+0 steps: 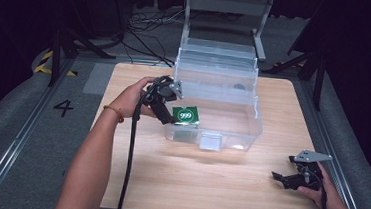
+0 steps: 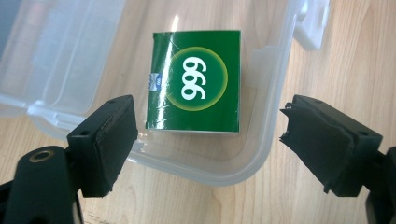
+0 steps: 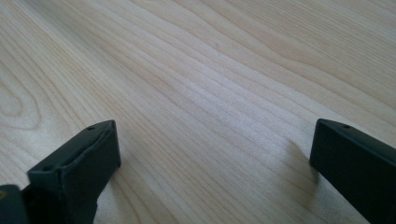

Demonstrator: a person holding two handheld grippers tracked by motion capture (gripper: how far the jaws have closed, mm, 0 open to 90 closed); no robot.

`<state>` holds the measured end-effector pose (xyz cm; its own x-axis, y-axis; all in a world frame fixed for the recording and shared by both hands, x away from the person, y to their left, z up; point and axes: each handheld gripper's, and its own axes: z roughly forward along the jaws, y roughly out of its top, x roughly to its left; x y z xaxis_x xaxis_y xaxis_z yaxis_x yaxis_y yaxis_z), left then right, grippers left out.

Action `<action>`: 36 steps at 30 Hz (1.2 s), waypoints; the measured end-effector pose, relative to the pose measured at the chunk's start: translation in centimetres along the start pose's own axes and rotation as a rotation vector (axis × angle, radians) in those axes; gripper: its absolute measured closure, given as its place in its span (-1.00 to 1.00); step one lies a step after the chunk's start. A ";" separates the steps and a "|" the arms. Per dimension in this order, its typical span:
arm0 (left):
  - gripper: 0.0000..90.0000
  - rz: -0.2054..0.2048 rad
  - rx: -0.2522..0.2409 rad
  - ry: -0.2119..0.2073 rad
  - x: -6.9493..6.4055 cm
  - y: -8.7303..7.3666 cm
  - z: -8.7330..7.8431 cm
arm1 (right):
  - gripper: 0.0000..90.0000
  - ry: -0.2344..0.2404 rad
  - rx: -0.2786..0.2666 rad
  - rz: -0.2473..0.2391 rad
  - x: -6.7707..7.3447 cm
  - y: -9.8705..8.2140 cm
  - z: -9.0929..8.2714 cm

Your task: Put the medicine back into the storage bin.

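A green box marked 999 (image 1: 186,115) (image 2: 195,88) lies flat on the floor of a clear plastic bin (image 1: 254,127) (image 2: 219,168), at its front left corner. My left gripper (image 1: 166,118) (image 2: 210,140) hovers over that corner, jaws wide open, nothing between them; the box lies just beyond the jaws. My right gripper (image 1: 279,178) (image 3: 210,163) rests low over the bare wooden table (image 1: 192,185) (image 3: 210,70) near its front right corner, open and empty.
The bin's hinged lid (image 1: 217,54) stands up behind it at the table's far edge. A white latch (image 1: 209,141) (image 2: 312,28) sticks out from the bin's front wall. A dark round thing (image 1: 239,87) lies in the bin's back part. A metal frame (image 1: 228,7) stands behind the table.
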<state>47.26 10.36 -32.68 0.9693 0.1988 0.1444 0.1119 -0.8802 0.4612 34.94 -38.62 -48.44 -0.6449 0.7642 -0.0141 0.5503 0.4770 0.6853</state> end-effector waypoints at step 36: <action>-0.08 -0.025 -0.209 -0.019 -7.2 2.2 5.3 | -0.29 -0.027 -0.214 -0.014 -4.4 9.4 -3.7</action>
<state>41.70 4.71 -37.36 0.9710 0.2095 0.1152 0.0899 -0.7664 0.6361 41.02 -39.10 -39.29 -0.6352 0.7712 -0.0421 0.4143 0.3862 0.8241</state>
